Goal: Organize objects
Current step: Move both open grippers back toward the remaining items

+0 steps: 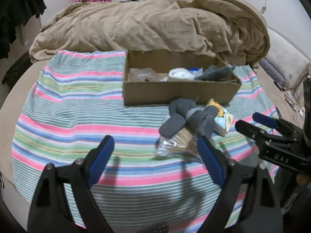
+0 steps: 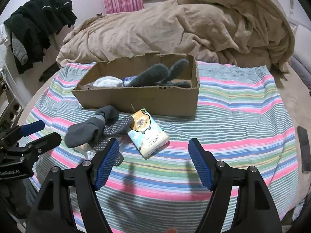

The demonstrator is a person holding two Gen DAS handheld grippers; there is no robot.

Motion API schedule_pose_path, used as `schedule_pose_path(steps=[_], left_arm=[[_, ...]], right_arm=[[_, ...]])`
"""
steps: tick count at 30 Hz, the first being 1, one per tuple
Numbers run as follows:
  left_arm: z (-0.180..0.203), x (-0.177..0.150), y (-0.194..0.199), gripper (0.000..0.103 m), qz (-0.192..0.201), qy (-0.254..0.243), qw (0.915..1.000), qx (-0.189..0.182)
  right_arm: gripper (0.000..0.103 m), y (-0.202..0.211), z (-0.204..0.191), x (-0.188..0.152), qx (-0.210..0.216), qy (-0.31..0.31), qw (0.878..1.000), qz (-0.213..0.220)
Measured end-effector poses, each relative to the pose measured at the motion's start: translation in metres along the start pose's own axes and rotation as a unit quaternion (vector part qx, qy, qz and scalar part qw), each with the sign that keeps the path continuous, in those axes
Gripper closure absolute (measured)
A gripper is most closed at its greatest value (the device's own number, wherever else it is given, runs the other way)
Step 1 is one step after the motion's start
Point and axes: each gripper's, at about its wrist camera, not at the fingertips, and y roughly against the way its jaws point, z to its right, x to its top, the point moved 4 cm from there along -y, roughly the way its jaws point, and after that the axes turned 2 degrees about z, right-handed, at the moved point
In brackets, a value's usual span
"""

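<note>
A cardboard box stands on the striped cloth and holds white socks, dark grey socks and clear plastic. In front of it lie grey grip-dot socks on a plastic bag of wooden sticks, beside a tissue pack with a bear print. My left gripper is open and empty, its right finger next to the stick bag. My right gripper is open and empty, just in front of the tissue pack; it also shows in the left wrist view.
A striped cloth covers the bed. A crumpled tan blanket lies behind the box. Dark clothes hang at the left. A pillow lies at the right. A dark flat object lies at the cloth's right edge.
</note>
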Motion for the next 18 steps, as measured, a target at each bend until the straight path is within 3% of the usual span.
schedule_pose_path(steps=[11, 18], left_arm=[[0.009, -0.005, -0.043, 0.015, -0.037, -0.006, 0.9989, -0.027], [0.030, -0.012, -0.053, 0.017, -0.061, -0.010, 0.9934, -0.097]], right_arm=[[0.026, -0.049, 0.007, -0.004, 0.012, -0.005, 0.999, -0.032], [0.027, -0.070, 0.004, -0.004, 0.023, 0.010, 0.999, -0.037]])
